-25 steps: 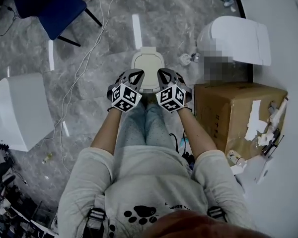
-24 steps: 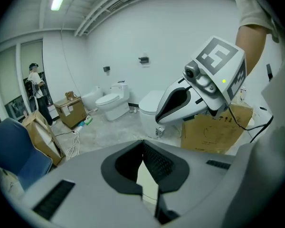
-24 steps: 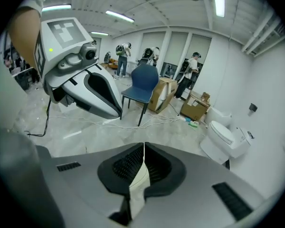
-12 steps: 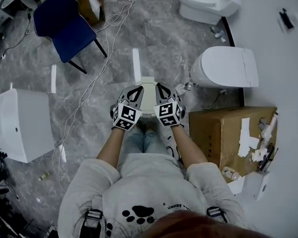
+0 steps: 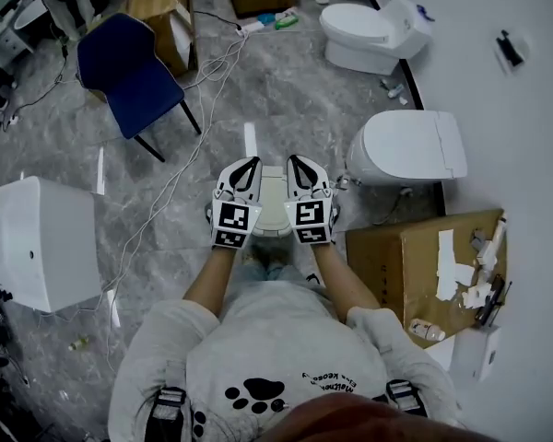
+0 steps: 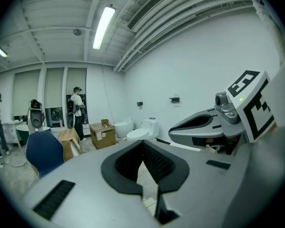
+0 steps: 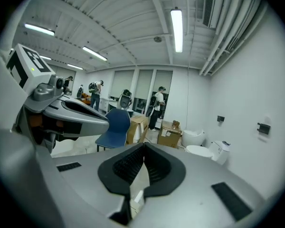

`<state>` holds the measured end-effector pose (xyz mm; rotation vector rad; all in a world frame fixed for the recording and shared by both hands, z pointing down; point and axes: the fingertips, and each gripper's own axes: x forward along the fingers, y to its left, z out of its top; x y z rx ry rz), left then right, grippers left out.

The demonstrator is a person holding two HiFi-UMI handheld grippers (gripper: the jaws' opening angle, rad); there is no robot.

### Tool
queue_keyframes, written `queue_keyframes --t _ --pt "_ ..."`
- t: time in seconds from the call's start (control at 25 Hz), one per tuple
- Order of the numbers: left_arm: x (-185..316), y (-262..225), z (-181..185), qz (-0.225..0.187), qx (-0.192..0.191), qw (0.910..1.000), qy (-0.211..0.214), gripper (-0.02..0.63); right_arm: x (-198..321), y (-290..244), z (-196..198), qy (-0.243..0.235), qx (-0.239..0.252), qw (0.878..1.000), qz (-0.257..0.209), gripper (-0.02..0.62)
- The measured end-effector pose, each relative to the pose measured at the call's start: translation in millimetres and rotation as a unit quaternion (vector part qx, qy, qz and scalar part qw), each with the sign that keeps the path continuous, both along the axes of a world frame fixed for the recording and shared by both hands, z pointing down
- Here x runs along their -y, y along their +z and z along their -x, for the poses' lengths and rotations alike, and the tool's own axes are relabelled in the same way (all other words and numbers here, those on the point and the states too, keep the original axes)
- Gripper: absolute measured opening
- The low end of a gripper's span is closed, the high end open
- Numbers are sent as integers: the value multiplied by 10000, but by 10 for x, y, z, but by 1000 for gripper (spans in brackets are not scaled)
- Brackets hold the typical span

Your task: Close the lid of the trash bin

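Note:
The white trash bin [image 5: 273, 212] stands on the grey floor far below, its lid lying flat on top. In the head view both grippers are held side by side high above it. My left gripper [image 5: 250, 163] is shut with nothing between its jaws, and my right gripper [image 5: 294, 160] is shut and empty too. In the left gripper view the dark pads [image 6: 154, 163] meet at the tip, and the right gripper [image 6: 213, 122] shows beside it. The right gripper view shows its pads [image 7: 128, 167] closed, with the left gripper [image 7: 69, 110] alongside. Both point nearly level across the room.
A blue chair [image 5: 134, 76] stands at the far left. Two toilets [image 5: 407, 147] [image 5: 373, 33] line the right wall. Close on the right is a cardboard box [image 5: 424, 265], and a white unit [image 5: 32, 238] sits on the left. Cables [image 5: 170, 178] trail over the floor. People [image 6: 77, 110] stand far off.
Both grippers have risen together away from the bin, which now looks smaller and farther below. The head view takes in more of the room.

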<state>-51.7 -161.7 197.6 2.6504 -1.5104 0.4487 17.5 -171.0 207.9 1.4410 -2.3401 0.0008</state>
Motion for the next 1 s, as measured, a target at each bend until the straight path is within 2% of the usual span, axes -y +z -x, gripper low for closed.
queue_keyframes --t 0.44,0.76,1.0 --pt "-143 -933 59 -555 -855 9944 -283 20 -174 -1018 31 259 757 9944 -687 34" --pt "-320 -1524 84 -970 -940 9903 -311 20 -311 -1581 48 311 953 9888 -1106 34" --pt "-459 -1740 16 -1118 -896 9893 -269 20 -433 -1821 7 359 982 9854 -1347 34"
